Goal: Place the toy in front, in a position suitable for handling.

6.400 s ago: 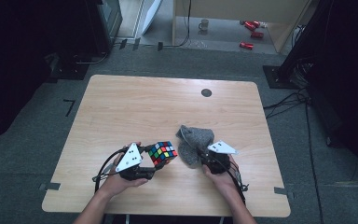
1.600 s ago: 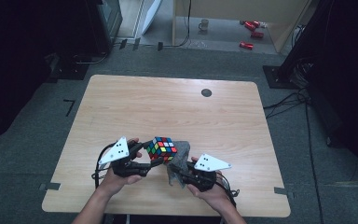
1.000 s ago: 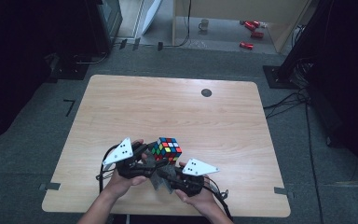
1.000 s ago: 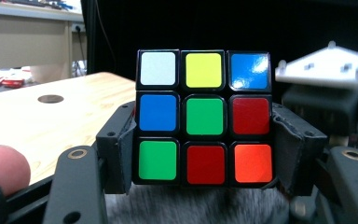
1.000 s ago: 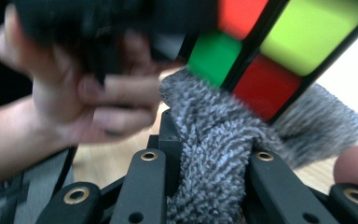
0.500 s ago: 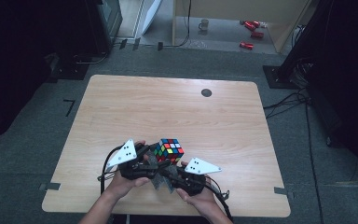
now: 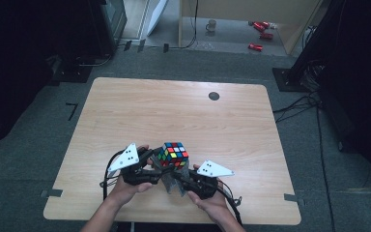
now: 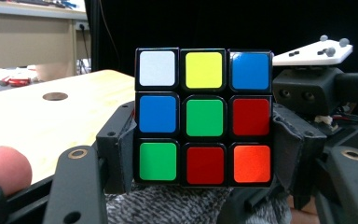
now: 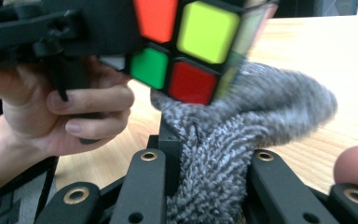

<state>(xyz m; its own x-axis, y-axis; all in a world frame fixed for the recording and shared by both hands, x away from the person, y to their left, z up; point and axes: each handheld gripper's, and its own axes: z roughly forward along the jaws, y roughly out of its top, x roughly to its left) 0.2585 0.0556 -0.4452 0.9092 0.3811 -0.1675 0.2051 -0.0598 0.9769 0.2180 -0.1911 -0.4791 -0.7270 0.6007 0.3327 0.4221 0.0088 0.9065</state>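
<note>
2 grippers work together: my left gripper clamps the cube; my right gripper's fingers pinch the grey cloth under it; I'd rub next.

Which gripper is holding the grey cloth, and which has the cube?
The right gripper clamps the grey knitted cloth, pressing it under the multicoloured puzzle cube. The left gripper grips the cube's sides.

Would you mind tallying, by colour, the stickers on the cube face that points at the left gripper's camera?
On the cube, held between the jaws of the left gripper:
White: 1
Yellow: 1
Blue: 2
Green: 2
Red: 2
Orange: 1
Total: 9
</note>
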